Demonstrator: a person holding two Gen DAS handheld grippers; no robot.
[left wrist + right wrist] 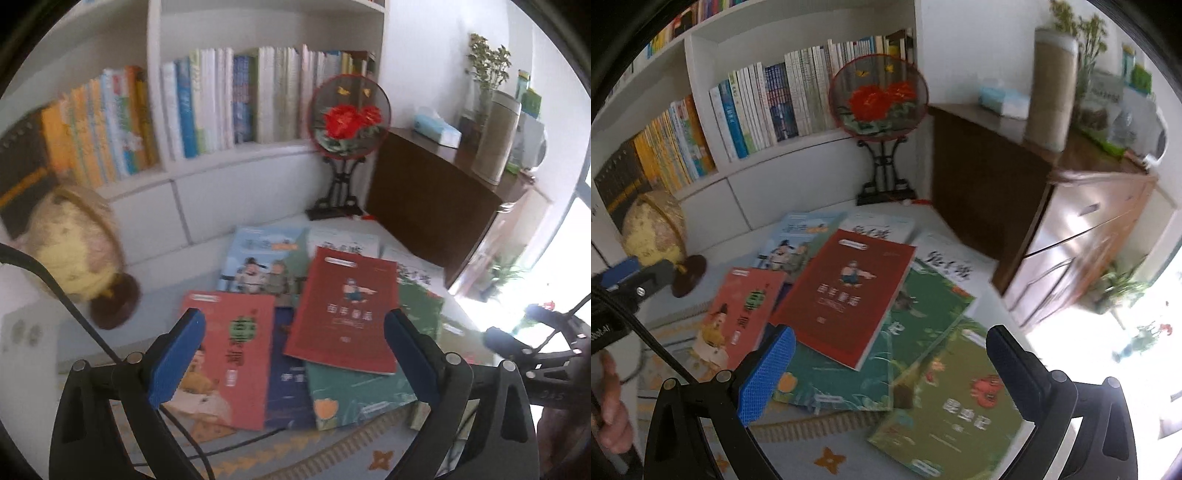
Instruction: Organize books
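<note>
A dark red book [343,310] lies on top of a loose pile of books at the centre of both views, tilted, overlapping a green book [354,391] beneath it and a navy book [288,384] at lower centre. A salmon-red book [225,354] lies just left of it, a pale blue book [258,258] behind it, and white-covered books [945,262] toward the right. In the right wrist view a leafy green book [953,410] sits nearest, at lower centre.

The left gripper [295,354] hovers over the pile with its blue-padded jaws spread wide, holding nothing. The right gripper [890,369] is likewise wide apart and empty.

A globe [70,251] stands at the left, an embroidered round fan on a stand [349,118] at upper centre, white shelves of upright books [221,99] behind, and a dark wooden cabinet [1071,236] at the right.
</note>
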